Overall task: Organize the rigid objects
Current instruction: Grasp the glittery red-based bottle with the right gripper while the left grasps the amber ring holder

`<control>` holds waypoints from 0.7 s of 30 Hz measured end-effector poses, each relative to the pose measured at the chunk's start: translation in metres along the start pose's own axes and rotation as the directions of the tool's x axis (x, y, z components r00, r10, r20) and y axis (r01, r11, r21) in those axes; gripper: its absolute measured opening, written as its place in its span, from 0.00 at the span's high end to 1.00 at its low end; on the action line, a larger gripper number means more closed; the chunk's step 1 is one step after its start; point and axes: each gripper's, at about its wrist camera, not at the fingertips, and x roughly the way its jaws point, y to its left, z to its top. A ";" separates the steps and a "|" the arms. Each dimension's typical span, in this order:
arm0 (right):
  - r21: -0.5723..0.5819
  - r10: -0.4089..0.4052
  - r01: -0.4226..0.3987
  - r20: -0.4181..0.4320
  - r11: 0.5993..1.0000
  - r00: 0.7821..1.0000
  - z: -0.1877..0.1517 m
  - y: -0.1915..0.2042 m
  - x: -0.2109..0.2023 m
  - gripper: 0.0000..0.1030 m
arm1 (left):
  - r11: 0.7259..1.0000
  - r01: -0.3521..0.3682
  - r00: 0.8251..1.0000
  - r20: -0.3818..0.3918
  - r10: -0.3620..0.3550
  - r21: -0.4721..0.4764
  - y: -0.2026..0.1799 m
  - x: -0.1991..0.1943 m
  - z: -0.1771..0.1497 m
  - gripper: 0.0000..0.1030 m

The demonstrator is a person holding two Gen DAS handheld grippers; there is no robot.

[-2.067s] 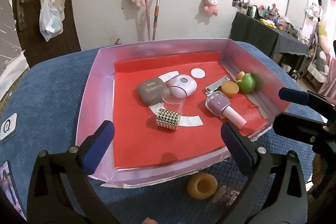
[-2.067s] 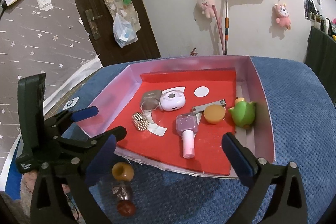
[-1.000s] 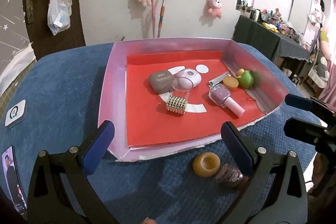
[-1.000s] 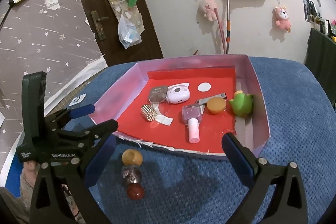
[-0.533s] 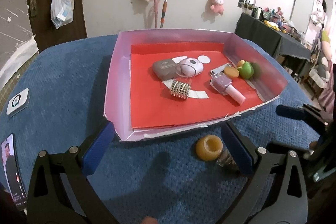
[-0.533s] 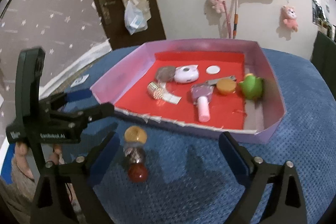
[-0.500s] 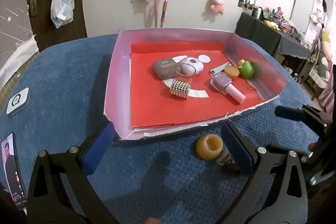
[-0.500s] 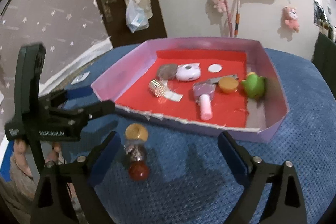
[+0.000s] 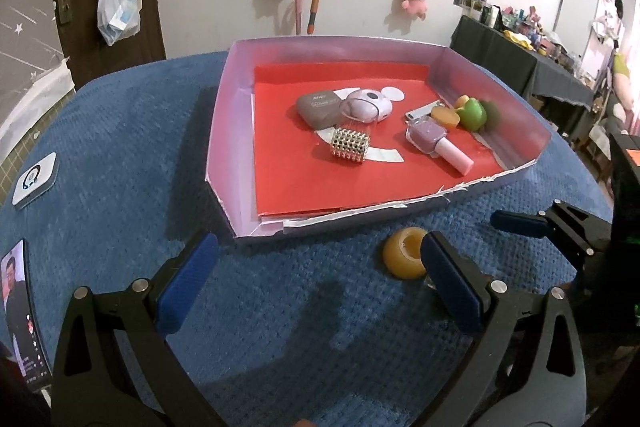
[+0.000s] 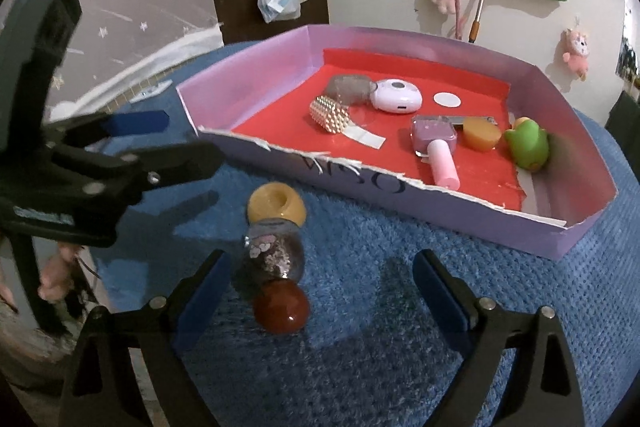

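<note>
Both grippers have drawn back from the tray (image 9: 224,131) toward its near, torn edge, and the right one has come lower, so that the two things lying outside it on the blue cloth now sit close in front. This suggests to me that the tray's contents are finished and the outside pieces are the next to collect. The right gripper (image 10: 320,287) has its fingers spread wide but they are closing a little, with nothing between them; the small glitter bottle (image 10: 274,255) with a red cap lies just beside its left finger, toward the left. The left gripper (image 9: 316,275) also has its fingers spread, with nothing gripped. Touching the bottle on its far side is one yellow ring (image 10: 276,207), near the tray's front wall. Inside the tray I count seven things: one grey case (image 9: 318,109), one white round device (image 9: 366,107), one studded block (image 9: 349,146), one nail polish bottle (image 9: 434,141), one nail clipper (image 9: 420,111), one orange disc (image 9: 445,117) and one green toy (image 9: 472,114). Two phones lie at the left edge of the cloth.
</note>
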 end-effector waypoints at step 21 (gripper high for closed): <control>0.152 -0.018 0.012 0.037 0.988 0.999 0.003 -0.044 -0.011 0.33 | 0.993 0.057 0.998 -0.047 -0.052 0.108 -0.029 0.021 -0.013 0.00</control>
